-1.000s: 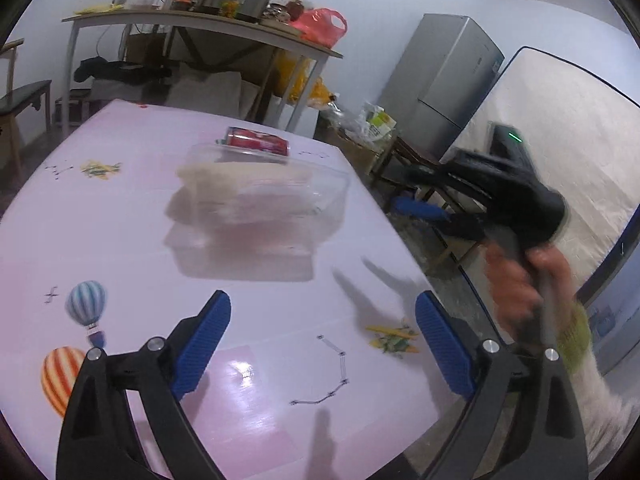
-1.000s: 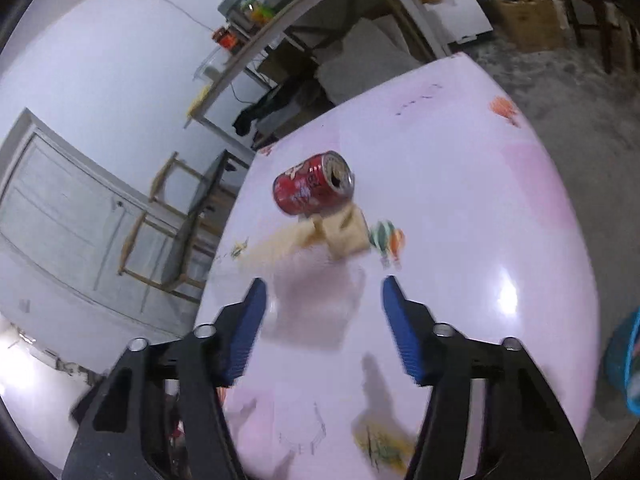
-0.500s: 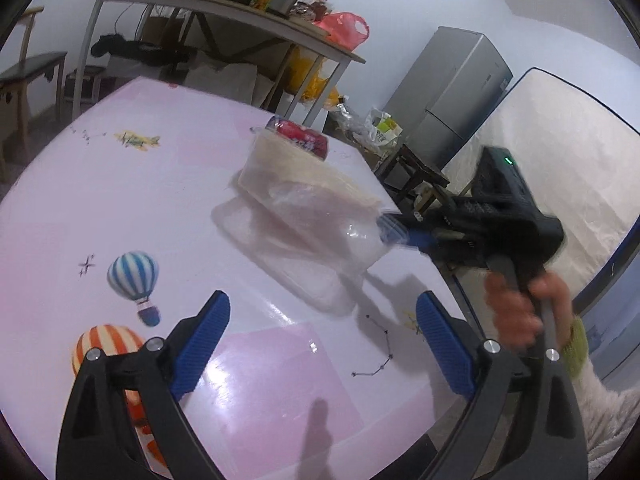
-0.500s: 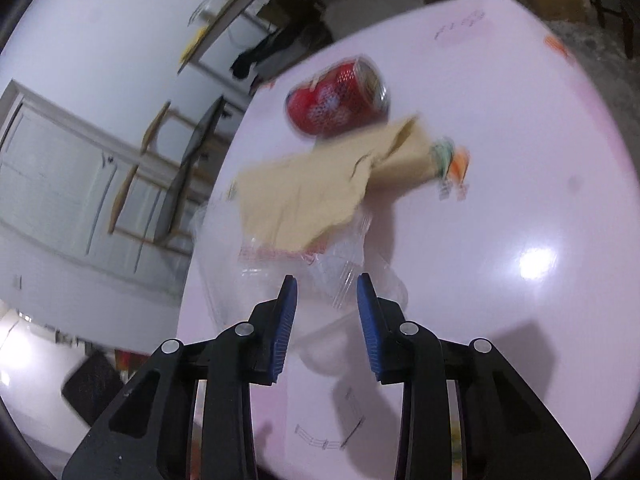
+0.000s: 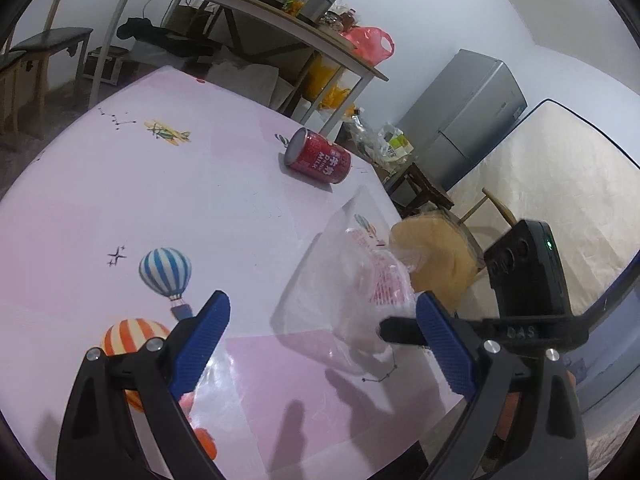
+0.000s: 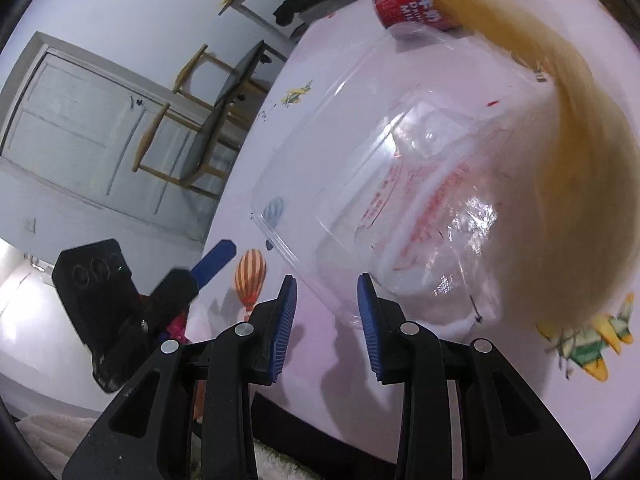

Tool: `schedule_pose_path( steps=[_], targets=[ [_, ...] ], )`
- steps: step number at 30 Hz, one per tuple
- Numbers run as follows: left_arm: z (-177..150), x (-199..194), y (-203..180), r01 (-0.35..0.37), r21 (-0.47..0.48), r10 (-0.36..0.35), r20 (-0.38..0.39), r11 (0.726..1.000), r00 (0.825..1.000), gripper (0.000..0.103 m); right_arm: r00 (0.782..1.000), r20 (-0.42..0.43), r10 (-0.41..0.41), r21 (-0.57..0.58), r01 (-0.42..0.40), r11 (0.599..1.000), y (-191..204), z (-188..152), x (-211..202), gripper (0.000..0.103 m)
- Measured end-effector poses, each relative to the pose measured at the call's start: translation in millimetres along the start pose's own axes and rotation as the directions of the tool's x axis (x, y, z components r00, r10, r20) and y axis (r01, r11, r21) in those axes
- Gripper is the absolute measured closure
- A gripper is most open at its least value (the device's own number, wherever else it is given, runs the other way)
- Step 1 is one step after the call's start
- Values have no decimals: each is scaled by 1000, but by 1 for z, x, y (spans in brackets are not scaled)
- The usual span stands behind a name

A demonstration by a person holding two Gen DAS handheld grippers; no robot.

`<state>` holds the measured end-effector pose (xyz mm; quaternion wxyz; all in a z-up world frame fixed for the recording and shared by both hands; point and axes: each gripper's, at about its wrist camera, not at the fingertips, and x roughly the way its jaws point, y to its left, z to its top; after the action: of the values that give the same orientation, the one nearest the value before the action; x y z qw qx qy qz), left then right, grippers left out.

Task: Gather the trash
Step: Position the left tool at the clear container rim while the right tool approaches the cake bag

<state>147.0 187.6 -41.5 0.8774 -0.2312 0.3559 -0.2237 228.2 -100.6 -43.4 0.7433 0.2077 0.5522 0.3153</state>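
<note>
A clear plastic container (image 6: 400, 180) with red print hangs tilted above the pink table (image 5: 160, 192), and a tan paper sheet (image 6: 560, 160) spills from its far side. My right gripper (image 6: 326, 284) grips the container's near corner between its blue pads, and its jaws are opening slightly. In the left wrist view the container (image 5: 352, 280) and paper (image 5: 436, 256) sit at the table's right edge, just ahead of my left gripper (image 5: 323, 304), which is open and holds nothing. A red drink can (image 5: 320, 156) lies on its side farther back.
The table's right edge drops to the floor near a wooden chair (image 5: 424, 188) and a grey fridge (image 5: 472, 112). A cluttered side table (image 5: 260, 4) stands behind. Chairs (image 6: 208, 112) and a white door (image 6: 80, 128) lie to the left.
My right gripper closed on the clear container and pulled it, with the paper, away from the can toward the table's near right edge. The can now lies uncovered. The left gripper stayed open.
</note>
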Motion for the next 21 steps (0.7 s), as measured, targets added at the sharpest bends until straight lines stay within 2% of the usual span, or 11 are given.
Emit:
schedule_pose_path(
  steps=[4,7,12,15,16,17,19,21],
  targets=[
    [14,13,-7,12,23,-12,-5,1000,1000,11,999,44,14,-27,-13,1000,3,-6,-25,58],
    [29,36,-17,-36,102,41,-47,994,998,12,995,98,-5,-44,9,999,2,-16,-45,52],
    [42,78,-21,-86,183,116,-159,979,980,39,975,213,-67,-26,74,997,-6,-24,-73,47],
    [41,99,-21,-100,216,149,-225,971,963,60,966,247,-72,8,72,997,-16,-29,-81,47],
    [39,106,-19,-110,214,163,-247,971,955,71,965,252,-71,16,69,998,-20,-31,-81,47],
    [38,108,-17,-113,208,167,-261,972,951,82,964,256,-71,24,67,997,-23,-32,-82,47],
    [36,109,-13,-123,196,174,-270,973,947,94,962,262,-79,33,73,997,-27,-36,-84,47],
    [32,102,-12,-136,195,184,-255,971,949,98,961,261,-88,36,81,996,-28,-35,-83,47]
  ],
)
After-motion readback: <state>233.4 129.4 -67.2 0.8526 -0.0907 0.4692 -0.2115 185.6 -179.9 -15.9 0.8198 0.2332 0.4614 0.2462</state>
